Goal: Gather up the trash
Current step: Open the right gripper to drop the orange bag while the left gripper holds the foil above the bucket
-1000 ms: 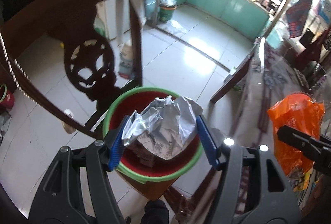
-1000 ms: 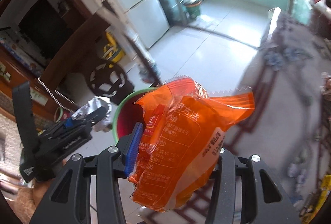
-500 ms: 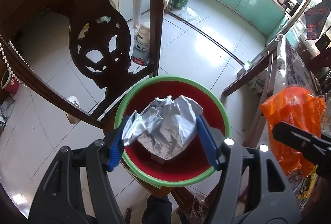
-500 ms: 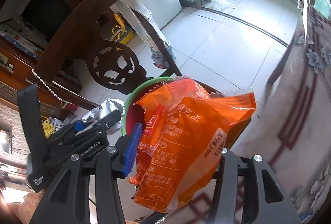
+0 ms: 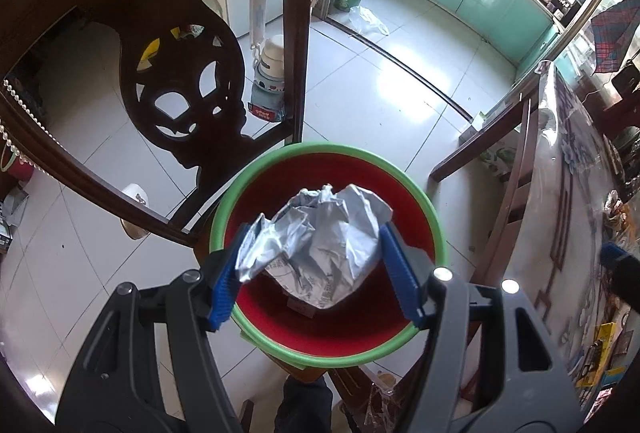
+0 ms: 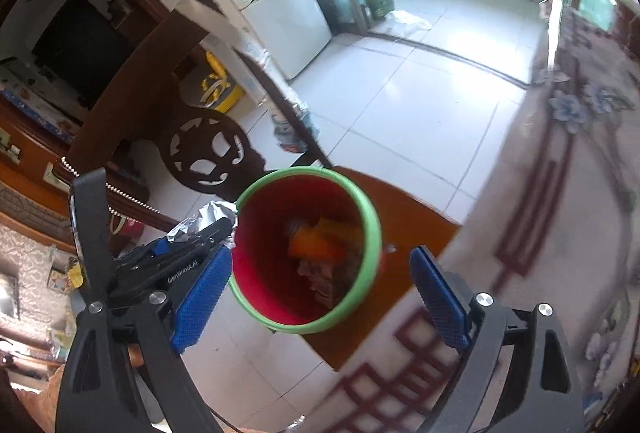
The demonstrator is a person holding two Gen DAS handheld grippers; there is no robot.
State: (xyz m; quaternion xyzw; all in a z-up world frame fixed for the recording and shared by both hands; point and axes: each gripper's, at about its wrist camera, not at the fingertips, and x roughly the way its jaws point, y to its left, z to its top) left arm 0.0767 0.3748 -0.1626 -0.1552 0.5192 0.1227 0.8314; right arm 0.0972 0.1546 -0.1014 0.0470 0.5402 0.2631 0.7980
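Gripping crumpled foil wrapper (image 5: 320, 245), long axis spanning left gripper (image 5: 316, 273) jaws.

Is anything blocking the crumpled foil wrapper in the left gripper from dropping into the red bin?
Nothing visible. The foil wrapper hangs in the left gripper directly over the red bin, whose mouth is open.

Counts: 1 bin (image 6: 362, 221), frame centre. 1 foil wad (image 5: 320, 245), centre. 1 orange wrapper (image 6: 316, 243) inside bin. 2 grippers: left (image 5: 316, 269), right (image 6: 320, 297). 1 chair (image 5: 184, 89), upper left.
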